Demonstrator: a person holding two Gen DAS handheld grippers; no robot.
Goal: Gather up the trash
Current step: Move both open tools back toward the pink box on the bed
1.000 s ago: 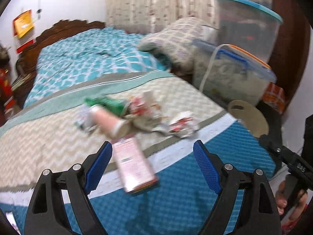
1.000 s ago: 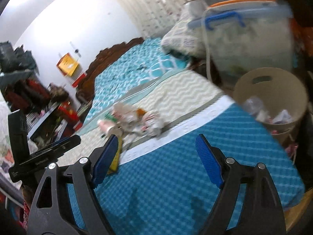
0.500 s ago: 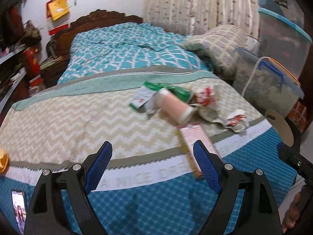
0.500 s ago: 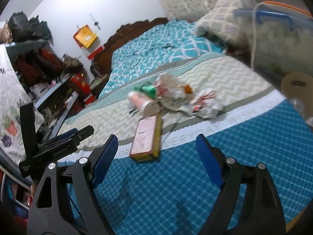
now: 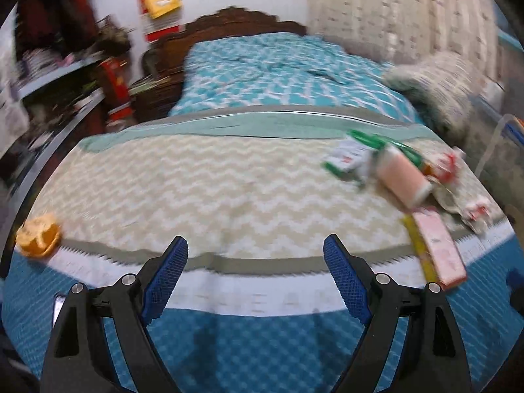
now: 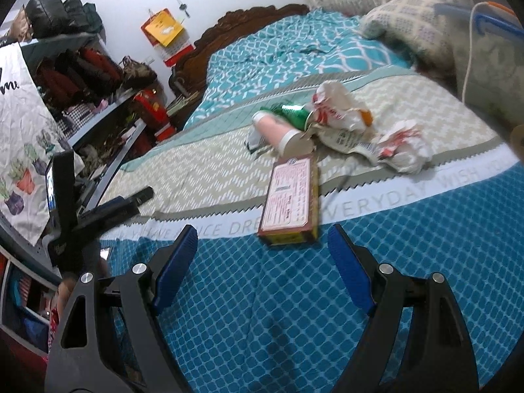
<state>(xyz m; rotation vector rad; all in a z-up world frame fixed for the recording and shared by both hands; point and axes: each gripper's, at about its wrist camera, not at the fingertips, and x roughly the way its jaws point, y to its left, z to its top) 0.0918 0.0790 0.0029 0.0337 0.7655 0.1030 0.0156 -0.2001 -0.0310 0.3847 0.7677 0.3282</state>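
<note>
Approach step, nothing collected yet; right gripper (image 6: 262, 262) and left gripper (image 5: 255, 271) both spread wide, empty; pink carton (image 6: 290, 196) at twelve o'clock of the right jaws, wrapper heap (image 6: 340, 121) beyond at one o'clock; next move, likely: advance, straddle carton, close.

Dim indoor light, strong fisheye bending; left view smeared by motion blur.
</note>
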